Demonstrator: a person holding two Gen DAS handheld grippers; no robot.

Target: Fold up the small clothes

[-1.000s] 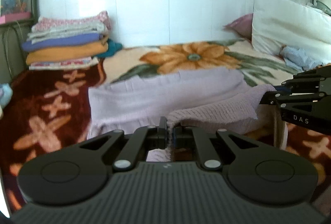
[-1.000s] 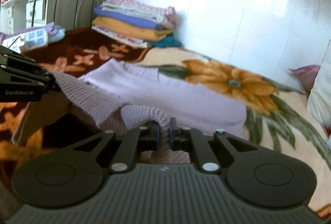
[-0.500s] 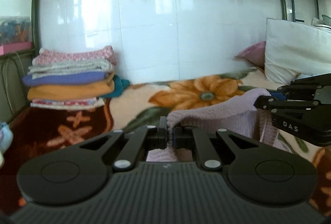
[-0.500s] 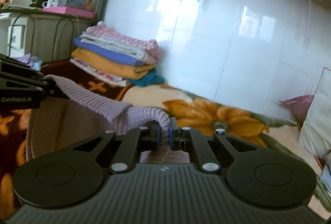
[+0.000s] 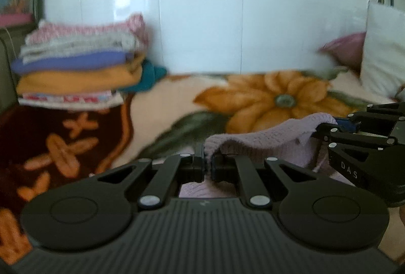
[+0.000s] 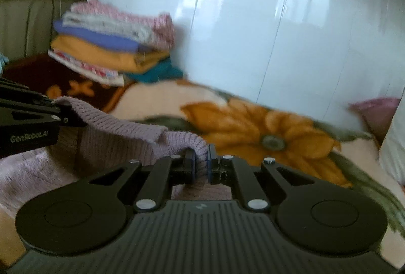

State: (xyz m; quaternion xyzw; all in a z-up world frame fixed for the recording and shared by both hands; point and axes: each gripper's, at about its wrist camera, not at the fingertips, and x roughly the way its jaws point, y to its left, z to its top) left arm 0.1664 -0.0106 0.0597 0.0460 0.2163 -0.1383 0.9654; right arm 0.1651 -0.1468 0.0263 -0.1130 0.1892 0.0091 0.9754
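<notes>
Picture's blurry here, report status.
Left gripper and right gripper both shut on knit. Knit hangs between them. Nothing blocking.

Black hand-held gripper (image 5: pixel 207 169): ribbed housing, silver screws, blue pads, "GenRobot.AI" marking.

A blanket (image 5: pixel 162 106) lies under and ahead of the left gripper (image 5: pixel 207 167). A big orange flower (image 5: pixel 276 99) is printed on it, ahead and a bit to the right. To the left of the gripper the blanket turns dark red with orange crosses (image 5: pixel 60 147). A shiny white wall (image 5: pixel 202 20) stands far ahead. A white pillow (image 5: pixel 382 51) leans far off to the right, with a pink pillow (image 5: pixel 346 51) just beside it. Far to the upper left sits a pink tray (image 5: pixel 15 18), too blurry to tell more.
</notes>
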